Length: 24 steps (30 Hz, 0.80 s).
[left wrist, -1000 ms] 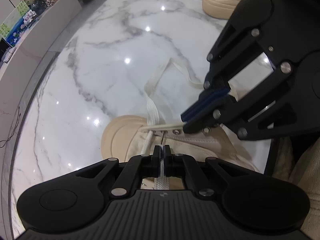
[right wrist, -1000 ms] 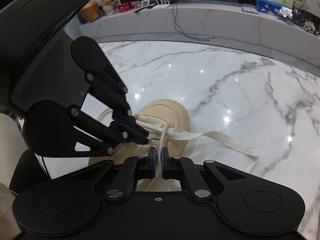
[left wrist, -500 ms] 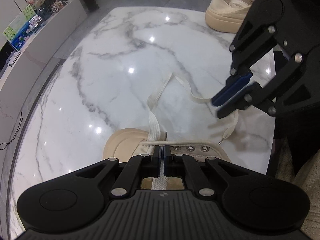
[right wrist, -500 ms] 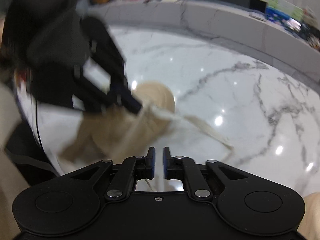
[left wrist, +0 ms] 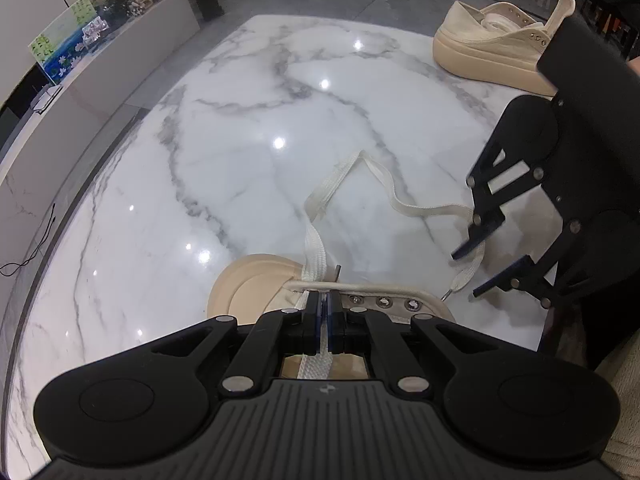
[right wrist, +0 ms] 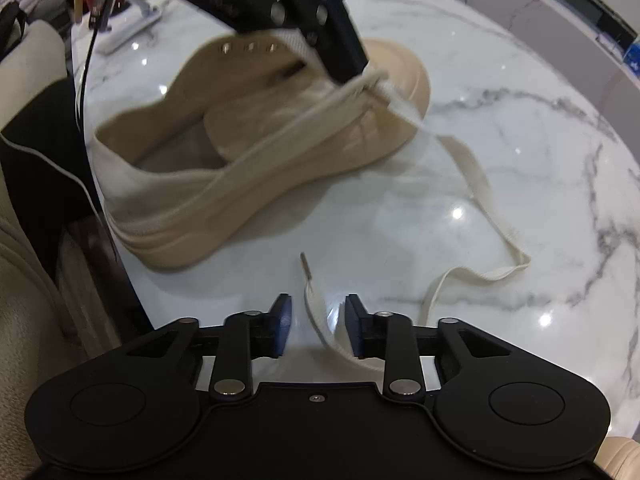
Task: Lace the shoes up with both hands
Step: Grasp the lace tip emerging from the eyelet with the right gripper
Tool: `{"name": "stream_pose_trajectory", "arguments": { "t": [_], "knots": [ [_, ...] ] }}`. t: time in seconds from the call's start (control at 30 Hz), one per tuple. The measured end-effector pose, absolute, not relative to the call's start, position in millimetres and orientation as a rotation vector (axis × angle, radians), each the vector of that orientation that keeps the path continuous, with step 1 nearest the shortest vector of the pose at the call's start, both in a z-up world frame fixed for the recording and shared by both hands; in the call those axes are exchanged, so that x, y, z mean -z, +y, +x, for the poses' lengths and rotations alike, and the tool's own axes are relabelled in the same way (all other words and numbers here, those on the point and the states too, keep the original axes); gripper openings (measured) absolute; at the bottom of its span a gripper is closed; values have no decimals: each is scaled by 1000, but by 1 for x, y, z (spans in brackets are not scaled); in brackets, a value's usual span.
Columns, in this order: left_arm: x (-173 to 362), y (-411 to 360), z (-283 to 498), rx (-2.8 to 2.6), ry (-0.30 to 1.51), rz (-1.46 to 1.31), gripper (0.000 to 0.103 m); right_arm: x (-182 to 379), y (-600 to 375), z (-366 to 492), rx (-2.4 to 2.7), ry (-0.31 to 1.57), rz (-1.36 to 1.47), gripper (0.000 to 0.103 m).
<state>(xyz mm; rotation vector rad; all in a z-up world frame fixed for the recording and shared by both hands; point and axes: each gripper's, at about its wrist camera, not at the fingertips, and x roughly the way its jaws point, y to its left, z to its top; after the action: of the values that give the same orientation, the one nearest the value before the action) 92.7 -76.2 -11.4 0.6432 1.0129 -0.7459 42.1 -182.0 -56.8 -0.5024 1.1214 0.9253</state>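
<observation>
Mostly unlaced, cream shoe (right wrist: pixel 248 152) trails its flat lace (left wrist: pixel 384 184).

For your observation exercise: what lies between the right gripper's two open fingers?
In the right wrist view, the right gripper stands open with the free end of the shoelace lying between its fingers on the marble table, its metal tip pointing toward the shoe.

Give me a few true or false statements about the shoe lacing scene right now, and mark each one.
1. The left hand-held gripper is shut on the lace at the near shoe. True.
2. The right hand-held gripper is clamped on the lace tip. False: its jaws stand open, with the lace end lying between them.
3. A second shoe sits at the far side of the marble table. True.
4. The near shoe's upper eyelets are all laced. False: they show empty.
</observation>
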Motion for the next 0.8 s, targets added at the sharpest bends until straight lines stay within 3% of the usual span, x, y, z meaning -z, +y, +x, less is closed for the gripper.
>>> {"name": "stream_pose_trajectory", "arguments": {
  "t": [0.13,0.57,0.8],
  "knots": [
    [11,-75,92,748,1010,634,2,59,-182,45,-910,1135,-492,0],
    [11,-73,91,747,1004,616,2,24,-185,107,-680,1054,-334,0],
    [11,-72,90,744,1002,603,2,34,-172,152,-608,1056,-346,0]
  ]
}}
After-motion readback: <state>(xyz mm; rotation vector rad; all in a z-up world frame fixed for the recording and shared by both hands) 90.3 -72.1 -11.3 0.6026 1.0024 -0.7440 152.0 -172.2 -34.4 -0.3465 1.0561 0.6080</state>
